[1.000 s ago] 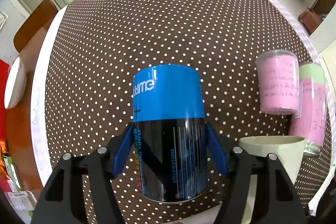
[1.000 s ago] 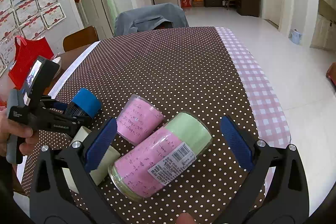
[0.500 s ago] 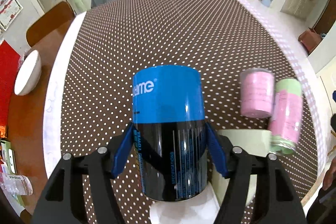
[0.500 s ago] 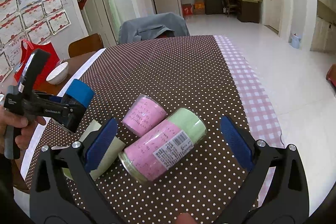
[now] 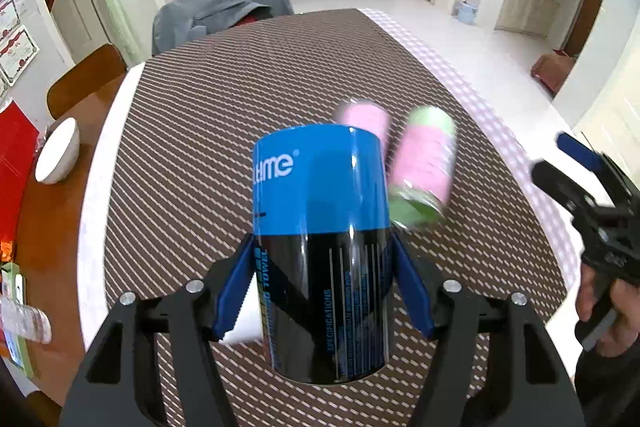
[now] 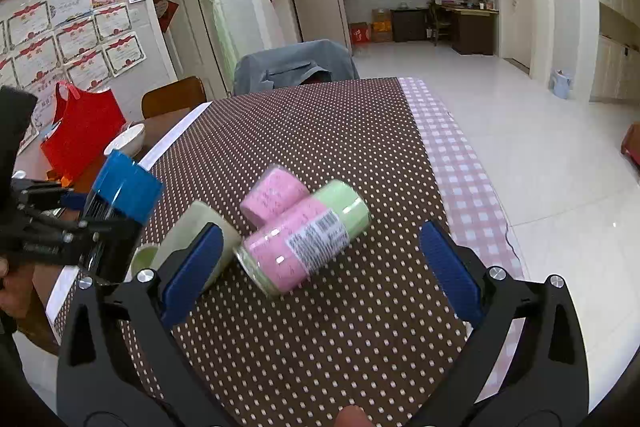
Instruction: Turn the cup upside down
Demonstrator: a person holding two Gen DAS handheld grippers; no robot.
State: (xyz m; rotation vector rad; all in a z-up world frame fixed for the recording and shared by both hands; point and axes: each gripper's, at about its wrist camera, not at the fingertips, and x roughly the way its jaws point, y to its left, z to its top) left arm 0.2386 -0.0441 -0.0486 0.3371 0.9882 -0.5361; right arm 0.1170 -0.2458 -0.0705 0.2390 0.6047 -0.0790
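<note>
My left gripper [image 5: 322,275] is shut on a blue and black cylindrical cup [image 5: 322,239] and holds it tilted above the near left edge of the dotted table; it also shows in the right wrist view [image 6: 120,211]. My right gripper [image 6: 320,267] is open and empty above the table's near right side, and appears at the right in the left wrist view [image 5: 592,203]. A pale green cup [image 6: 192,239] lies on its side near the left gripper, partly behind my right gripper's left finger.
A pink and green canister [image 6: 304,239] and a smaller pink one [image 6: 274,193] lie on their sides mid-table on the brown dotted cloth [image 6: 320,131]. A white bowl [image 5: 56,157] and a red bag [image 6: 80,131] stand at the left. A grey-covered chair [image 6: 296,67] is at the far end.
My left gripper has lifted and tilted back with the blue cup, so its view swung up toward the room. The right gripper has pulled back and tilted up a little; the canisters have not moved.
</note>
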